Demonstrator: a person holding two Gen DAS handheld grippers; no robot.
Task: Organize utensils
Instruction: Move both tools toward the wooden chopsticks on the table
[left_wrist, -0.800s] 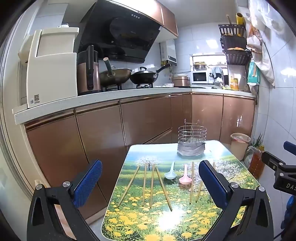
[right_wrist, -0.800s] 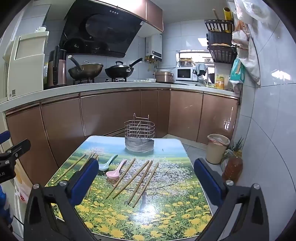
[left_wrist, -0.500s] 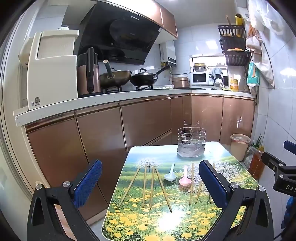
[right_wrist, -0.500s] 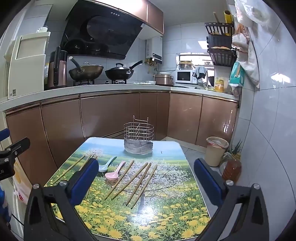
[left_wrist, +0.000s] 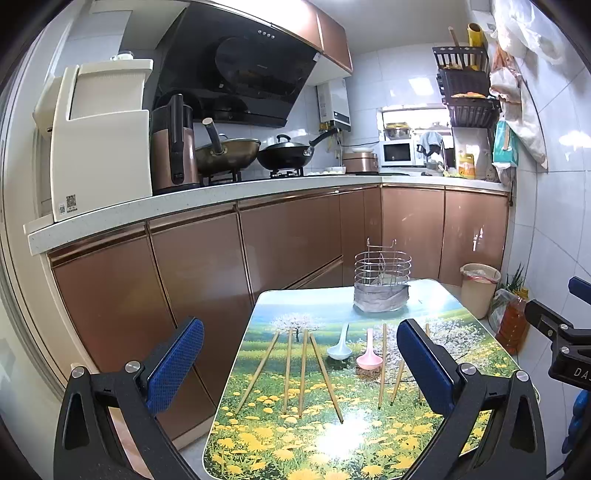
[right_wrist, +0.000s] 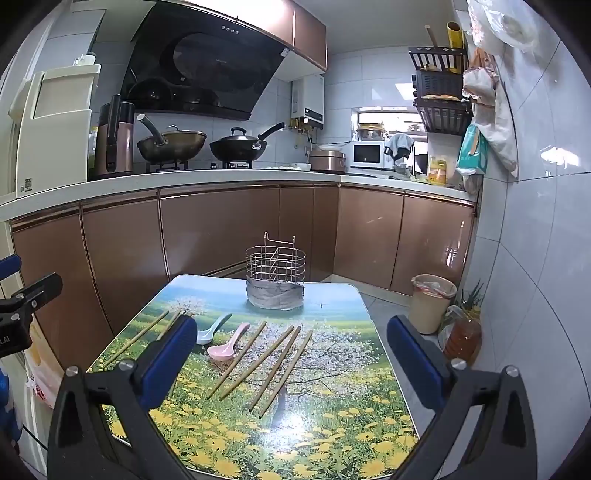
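Both tongs wide apart, nothing between the pads: left gripper (left_wrist: 301, 363) and right gripper (right_wrist: 291, 358) hang over the near end of the table (right_wrist: 334, 439), angled slightly down, touching nothing. I have them spread like this because nothing is picked yet, and I read it as pre-approach, task not begun. Utensils all lie flat on the tabletop in a loose row across the middle: a fan of four chopsticks (left_wrist: 295, 369) on the left side, the pale blue spoon (left_wrist: 339, 349) and pink spoon (left_wrist: 366, 356) side by side in the centre with bowls toward me, then another four chopsticks (right_wrist: 271, 360) on the right side (in the left view part of that set is hidden behind the pad). The sticks run roughly along my line of approach, so I'd probably need to close across them rather than along. Wire caddy (right_wrist: 275, 278) stands upright at the far end, centred, well apart from the row and apparently empty, its lower half wrapped in grey material; I take it as the destination. Each side's set sits nearest its own gripper, so one set per hand looks natural. Thin sticks flat on a glossy top: I expect slipping and rolling at pickup.
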